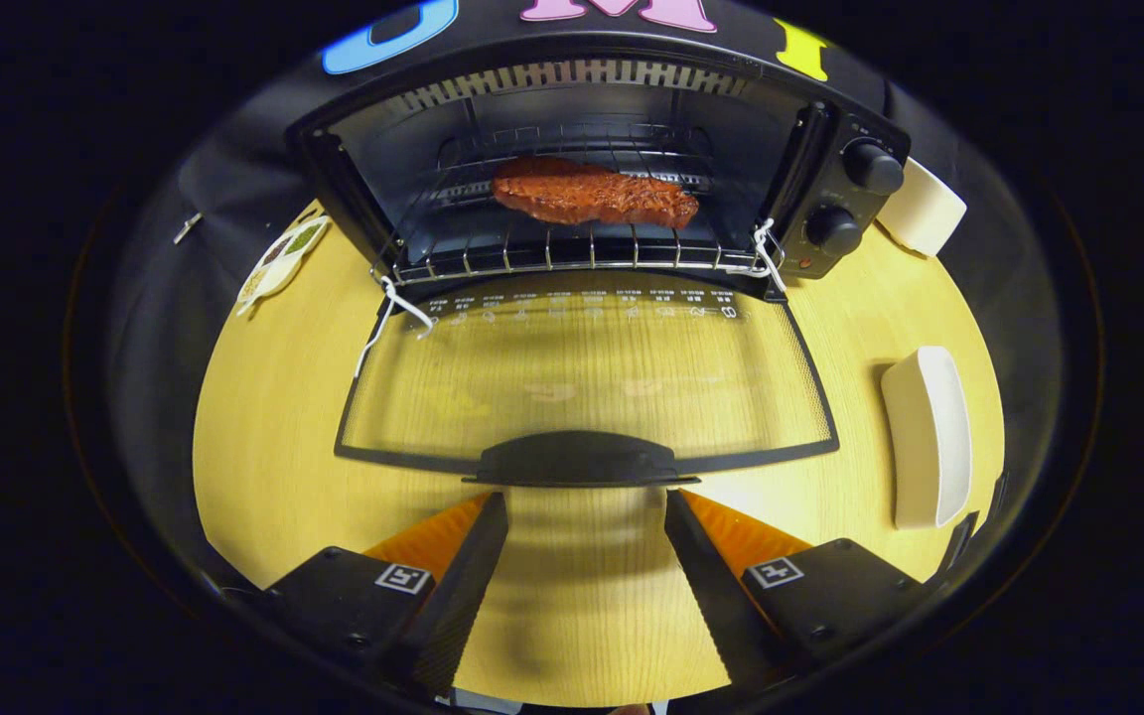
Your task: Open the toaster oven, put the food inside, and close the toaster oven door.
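A black toaster oven [835,189] stands at the far side of the wooden table with its glass door [587,382] folded down flat toward me. A brown steak [592,196] lies on the wire rack [562,253] inside the oven. The door's dark handle [572,462] sits just ahead of my fingertips. My gripper [587,511] is open, nothing between its fingers, hovering above the table right in front of that handle.
A white rectangular dish [925,437] lies on the table [274,437] to the right of the door. Another white object [925,209] stands beside the oven's knobs. A small divided plate [284,258] with green and brown food lies left of the oven. White strings hang at the door hinges.
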`<control>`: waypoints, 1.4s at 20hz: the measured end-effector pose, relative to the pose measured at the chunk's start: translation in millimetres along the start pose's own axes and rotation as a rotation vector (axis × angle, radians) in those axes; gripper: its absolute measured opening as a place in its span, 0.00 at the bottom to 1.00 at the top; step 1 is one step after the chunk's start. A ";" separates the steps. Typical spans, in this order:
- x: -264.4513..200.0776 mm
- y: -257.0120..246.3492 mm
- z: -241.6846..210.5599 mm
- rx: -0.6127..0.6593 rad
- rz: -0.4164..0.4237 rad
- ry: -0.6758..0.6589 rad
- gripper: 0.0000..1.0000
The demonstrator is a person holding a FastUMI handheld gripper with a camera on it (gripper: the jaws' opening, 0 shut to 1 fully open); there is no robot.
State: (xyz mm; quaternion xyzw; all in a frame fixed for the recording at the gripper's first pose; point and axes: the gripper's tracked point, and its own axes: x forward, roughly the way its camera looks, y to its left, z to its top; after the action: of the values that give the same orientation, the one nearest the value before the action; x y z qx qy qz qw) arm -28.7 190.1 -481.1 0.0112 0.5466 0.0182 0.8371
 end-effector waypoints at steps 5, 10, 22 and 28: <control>-13.0 0.8 4.9 -0.010 -0.012 -0.080 0.99; -44.1 4.0 23.6 0.006 0.011 -0.149 0.99; -95.0 5.7 144.2 -0.086 0.010 -0.408 0.99; -104.7 -0.4 185.5 -0.098 0.028 -0.489 0.99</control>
State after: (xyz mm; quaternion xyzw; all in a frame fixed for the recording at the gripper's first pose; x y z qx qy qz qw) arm 99.1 185.5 -310.7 -0.0179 0.3262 0.0529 0.9436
